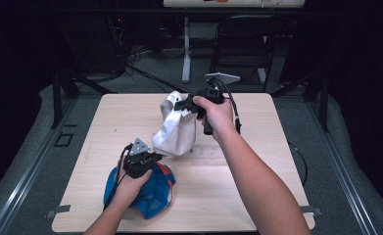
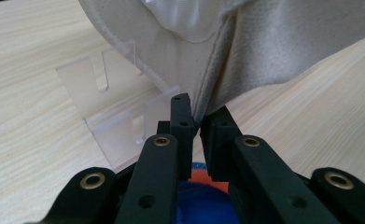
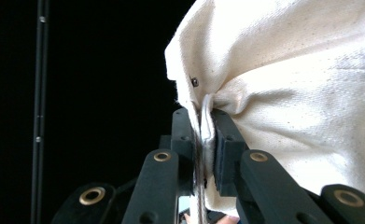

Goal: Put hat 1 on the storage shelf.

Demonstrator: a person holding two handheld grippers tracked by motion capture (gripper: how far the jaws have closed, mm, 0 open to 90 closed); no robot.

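A cream canvas bag [image 1: 175, 129] hangs stretched above the middle of the table. My right gripper [image 1: 183, 105] holds its upper edge, shut on the bag [image 3: 311, 84] with fabric bunched between the jaws [image 3: 205, 135]. My left gripper [image 1: 155, 156] pinches the bag's lower corner; in the left gripper view the cream bag [image 2: 264, 51] tapers down into the nearly closed jaws [image 2: 196, 126]. A blue cloth with orange trim [image 1: 152, 193] lies on the table under my left hand, and the blue cloth [image 2: 201, 200] peeks up below the jaws.
A clear acrylic stand [image 2: 119, 107] sits on the wooden table [image 1: 257, 196] beside the bag's lower corner. A black folding chair [image 1: 245, 41] and a white table leg [image 1: 186, 49] stand beyond the far edge.
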